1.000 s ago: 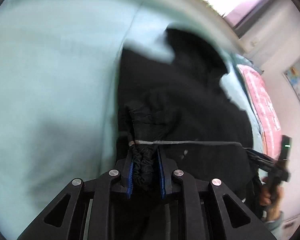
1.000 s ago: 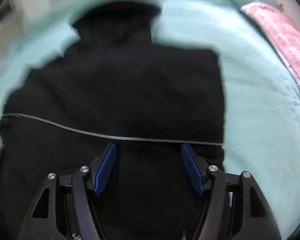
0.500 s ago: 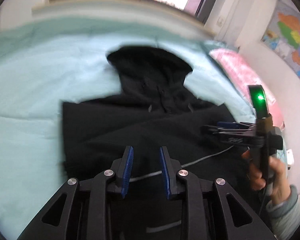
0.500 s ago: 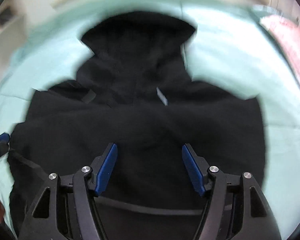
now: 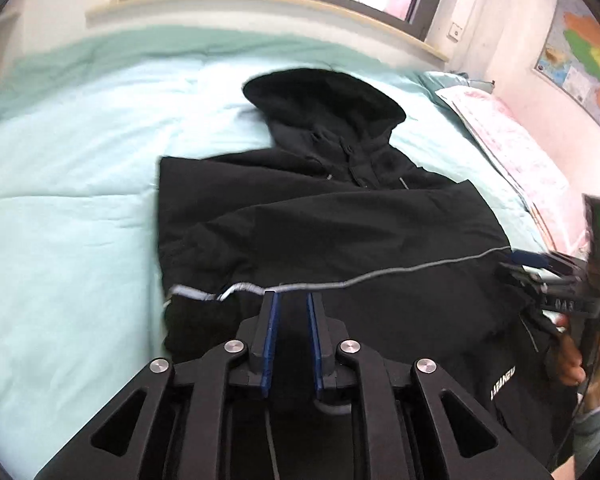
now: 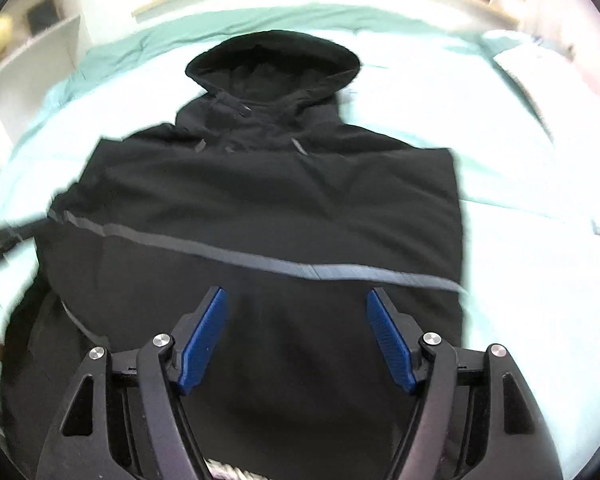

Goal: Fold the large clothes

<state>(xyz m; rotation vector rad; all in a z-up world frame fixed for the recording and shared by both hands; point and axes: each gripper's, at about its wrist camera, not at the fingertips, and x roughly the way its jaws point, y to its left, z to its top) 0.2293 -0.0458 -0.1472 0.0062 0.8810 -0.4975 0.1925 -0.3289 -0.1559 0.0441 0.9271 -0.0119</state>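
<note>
Black jacket [image 6: 260, 208] lies flat on a mint bed [image 5: 68, 168], hood [image 6: 272, 64] toward the window, a grey stripe [image 6: 240, 258] across it. Left gripper [image 5: 291, 300] hovers above with a narrow gap, empty; right gripper [image 6: 296, 300] gapes wide, empty.

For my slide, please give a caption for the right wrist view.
Right gripper, jaws open, above a black hooded jacket lying on a light green bed cover.
</note>
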